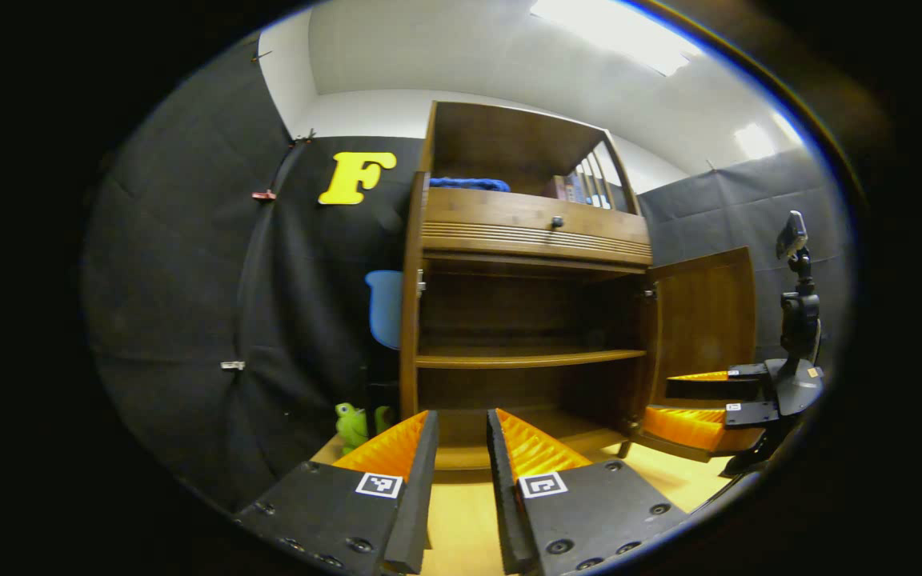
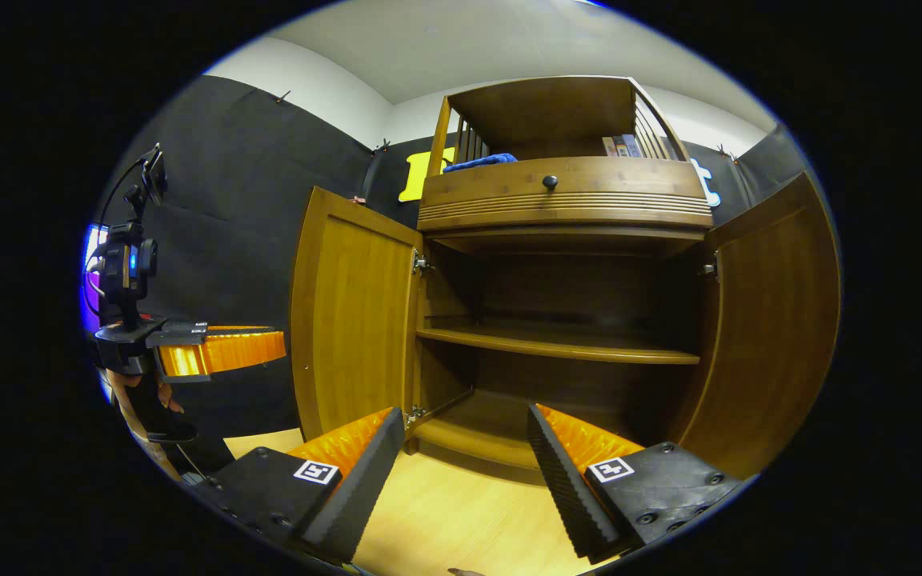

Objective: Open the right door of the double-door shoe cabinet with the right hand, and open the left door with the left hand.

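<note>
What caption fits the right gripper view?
Shoe cabinet with left door and right door open, shelves bare.

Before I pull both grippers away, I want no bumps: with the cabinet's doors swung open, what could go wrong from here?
1. The open brown wooden right door stands close beside the right gripper; a sideways pull-back might knock it.
2. The open wooden left door hangs between the two grippers, so the left gripper, just outside it, could clip its edge.
3. Both doors stand free, held by neither open gripper, and might drift.
</note>
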A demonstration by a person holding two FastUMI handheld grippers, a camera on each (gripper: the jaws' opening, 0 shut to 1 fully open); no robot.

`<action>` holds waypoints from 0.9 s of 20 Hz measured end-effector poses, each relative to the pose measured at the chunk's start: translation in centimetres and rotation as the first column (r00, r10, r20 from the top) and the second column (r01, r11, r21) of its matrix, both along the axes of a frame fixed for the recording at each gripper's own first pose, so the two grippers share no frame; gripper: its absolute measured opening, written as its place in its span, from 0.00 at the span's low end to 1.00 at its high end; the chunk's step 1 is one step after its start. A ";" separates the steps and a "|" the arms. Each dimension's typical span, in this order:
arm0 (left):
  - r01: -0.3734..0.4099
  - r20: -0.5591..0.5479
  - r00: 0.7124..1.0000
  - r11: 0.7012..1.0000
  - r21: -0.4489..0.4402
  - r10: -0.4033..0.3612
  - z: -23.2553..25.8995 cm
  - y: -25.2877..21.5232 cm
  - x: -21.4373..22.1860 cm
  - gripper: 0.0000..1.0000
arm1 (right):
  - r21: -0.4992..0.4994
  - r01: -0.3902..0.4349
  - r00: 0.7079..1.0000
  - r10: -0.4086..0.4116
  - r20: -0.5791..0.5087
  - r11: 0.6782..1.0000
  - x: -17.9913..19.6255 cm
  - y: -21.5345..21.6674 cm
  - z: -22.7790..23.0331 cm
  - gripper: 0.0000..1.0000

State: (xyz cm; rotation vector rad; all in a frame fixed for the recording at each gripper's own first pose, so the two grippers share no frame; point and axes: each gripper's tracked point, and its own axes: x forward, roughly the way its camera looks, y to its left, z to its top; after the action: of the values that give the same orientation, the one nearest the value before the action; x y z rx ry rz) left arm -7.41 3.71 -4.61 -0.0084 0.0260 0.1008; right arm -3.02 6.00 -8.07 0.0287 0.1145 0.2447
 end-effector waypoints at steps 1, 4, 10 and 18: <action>0.020 -0.001 1.000 1.000 0.003 -0.020 0.2 -0.8 0.3 0.44 | -0.005 0.016 1.000 -0.016 0.006 1.000 -0.4 -0.7 0.4 0.96; 0.067 0.001 0.998 0.998 0.015 -0.067 0.2 -2.7 1.6 0.73 | -0.019 0.077 0.997 -0.076 0.032 0.997 -1.5 -3.1 1.6 0.97; 0.079 -0.050 0.996 0.996 0.034 -0.077 -1.1 -4.7 4.2 0.98 | -0.021 0.177 0.983 -0.176 0.054 0.984 -2.8 -6.9 3.1 0.97; 0.108 -0.017 0.994 0.994 0.019 -0.108 -0.3 -6.3 5.1 1.00 | -0.010 0.202 0.978 -0.202 0.052 0.979 -3.0 -8.6 3.6 0.99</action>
State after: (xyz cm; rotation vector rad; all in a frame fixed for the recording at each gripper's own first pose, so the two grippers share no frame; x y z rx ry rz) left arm -2.29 -2.59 -4.86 0.0133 0.0415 -0.0070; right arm -6.02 -2.59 -4.46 0.0191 0.0619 0.0412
